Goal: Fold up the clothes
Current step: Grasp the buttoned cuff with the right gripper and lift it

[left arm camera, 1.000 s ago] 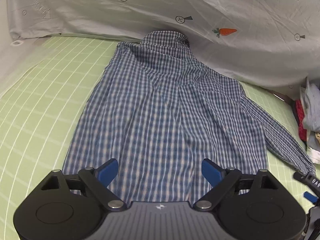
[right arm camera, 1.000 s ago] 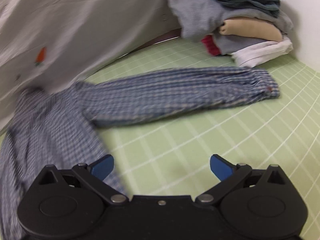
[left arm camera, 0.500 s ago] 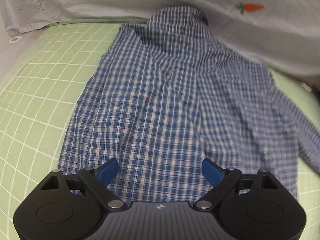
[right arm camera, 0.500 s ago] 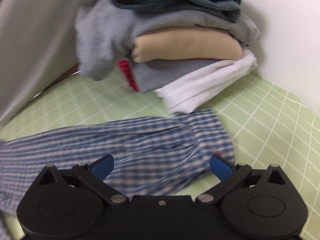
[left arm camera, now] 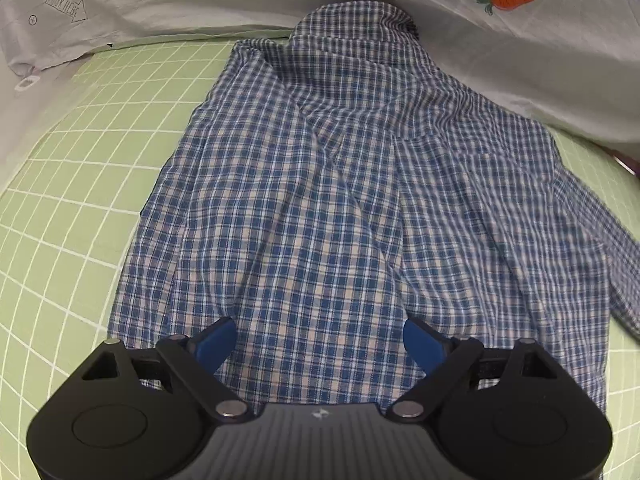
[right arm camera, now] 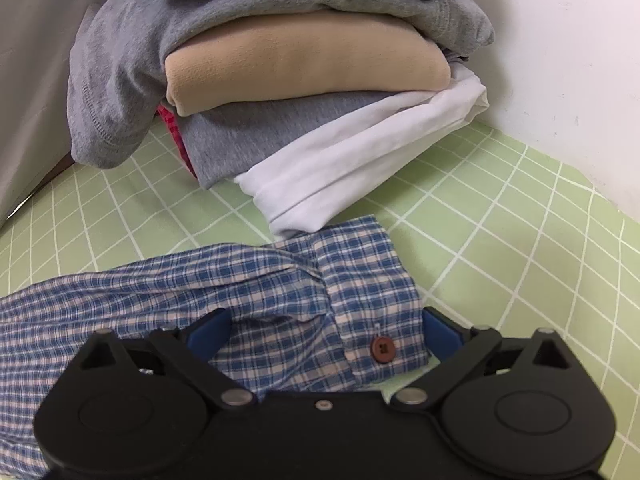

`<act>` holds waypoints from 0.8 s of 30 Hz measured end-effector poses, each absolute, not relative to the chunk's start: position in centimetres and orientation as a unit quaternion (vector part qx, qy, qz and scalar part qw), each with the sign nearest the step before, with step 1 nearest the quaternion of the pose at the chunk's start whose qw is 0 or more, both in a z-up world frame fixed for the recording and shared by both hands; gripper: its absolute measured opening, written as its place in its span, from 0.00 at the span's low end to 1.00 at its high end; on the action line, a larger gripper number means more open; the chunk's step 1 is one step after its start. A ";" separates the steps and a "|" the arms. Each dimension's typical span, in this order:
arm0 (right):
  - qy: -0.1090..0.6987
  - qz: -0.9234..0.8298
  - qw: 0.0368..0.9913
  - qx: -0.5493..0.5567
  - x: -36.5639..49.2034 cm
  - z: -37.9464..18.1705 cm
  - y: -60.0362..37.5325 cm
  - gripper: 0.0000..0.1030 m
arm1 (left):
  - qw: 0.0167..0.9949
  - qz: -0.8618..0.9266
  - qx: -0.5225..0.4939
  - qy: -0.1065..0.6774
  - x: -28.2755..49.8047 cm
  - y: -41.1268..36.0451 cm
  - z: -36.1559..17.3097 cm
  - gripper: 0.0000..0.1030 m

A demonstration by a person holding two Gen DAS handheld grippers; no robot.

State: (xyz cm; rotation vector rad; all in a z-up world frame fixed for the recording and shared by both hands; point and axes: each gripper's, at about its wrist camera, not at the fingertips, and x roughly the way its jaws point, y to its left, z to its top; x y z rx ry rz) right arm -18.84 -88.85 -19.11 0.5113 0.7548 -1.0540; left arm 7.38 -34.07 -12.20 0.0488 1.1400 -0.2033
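**Both grippers have closed in on the checked shirt**

Since a second ago the left wrist camera has come lower and nearer the shirt body, and the right has swung from the open sheet to the sleeve end.

Left wrist view: the blue checked shirt lies back-up on the green grid sheet, collar against the white printed cover. The left gripper hovers over the hem, fingers wide apart, nothing between them. The cloth looks thin, light and limp; it will likely sag and crease when lifted, so hem corners or shoulder seams are the sensible holds.

Right wrist view: the sleeve cuff, with its brown button, sits between the fingers of the right gripper, which are closing but not yet pressing it. The doubled cuff is the firmest spot. The stack of folded clothes sits just beyond.
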 end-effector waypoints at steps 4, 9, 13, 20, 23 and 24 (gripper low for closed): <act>0.359 -0.456 0.781 0.231 -18.8 -18.1 -89.1 0.34 | 0.844 -0.095 0.016 0.528 7.4 -33.7 -11.4 0.88; 0.346 -0.403 0.816 0.226 -18.9 -16.0 -87.7 0.27 | 0.856 -0.094 -0.006 0.509 7.0 -32.7 -10.0 0.88; 0.324 -0.369 0.846 0.209 -18.8 -13.5 -85.1 0.26 | 0.863 -0.090 -0.022 0.496 6.0 -31.5 -9.1 0.88; 0.302 -0.292 0.886 0.195 -18.6 -10.2 -78.3 0.26 | 0.868 -0.083 -0.052 0.487 3.2 -28.7 -8.4 0.88; 0.298 -0.256 0.899 0.193 -18.4 -9.3 -74.6 0.26 | 0.868 -0.085 -0.061 0.485 2.2 -27.3 -8.1 0.88; 0.297 -0.244 0.903 0.195 -18.3 -9.0 -73.3 0.26 | 0.869 -0.086 -0.063 0.484 1.9 -26.8 -7.9 0.88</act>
